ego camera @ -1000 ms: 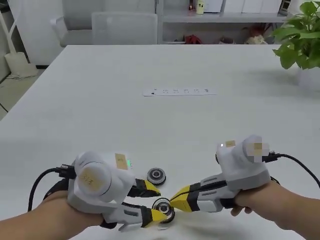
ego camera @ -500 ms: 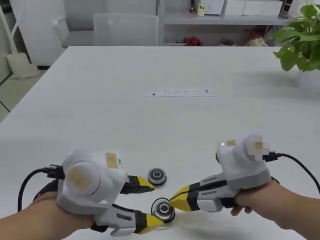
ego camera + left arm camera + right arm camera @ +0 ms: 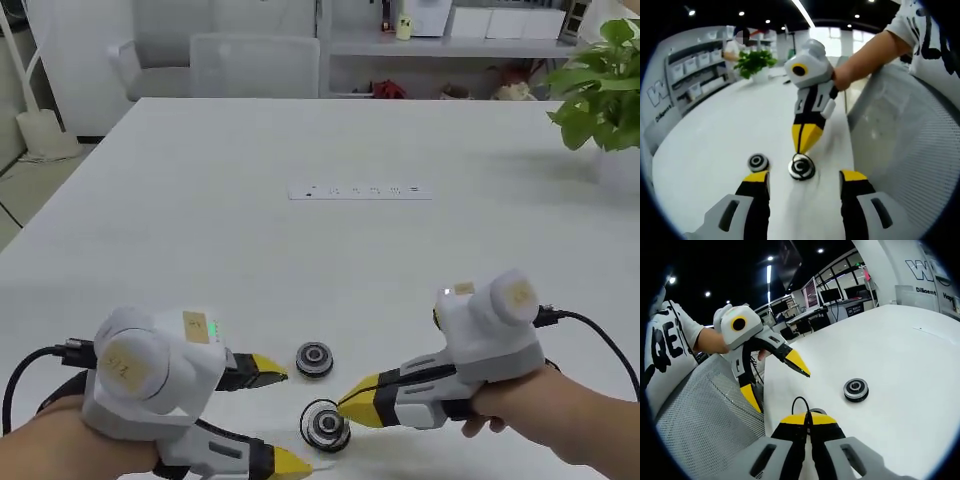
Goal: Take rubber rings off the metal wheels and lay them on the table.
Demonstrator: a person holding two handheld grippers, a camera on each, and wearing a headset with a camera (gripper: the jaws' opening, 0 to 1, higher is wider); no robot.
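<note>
Mid-peel: my right claw (image 3: pixel 347 405) is shut on the thin black rubber ring (image 3: pixel 799 398) of the near round metal wheel (image 3: pixel 326 424); left claw (image 3: pixel 292 418) gapes empty; next, pull it free

On the table (image 3: pixel 300 270), the near wheel (image 3: pixel 326 424) lies between the left hand-held gripper (image 3: pixel 282 416) and the right hand-held gripper (image 3: pixel 347 405). A rubber ring (image 3: pixel 799 402) sits in the right one's jaws. The far wheel (image 3: pixel 314 359) lies just behind.

Left gripper (image 3: pixel 805 176) jaws held apart; wheel (image 3: pixel 801 167) seen just ahead, touched by closed right gripper (image 3: pixel 807 142); second wheel (image 3: pixel 758 162) beside.
</note>
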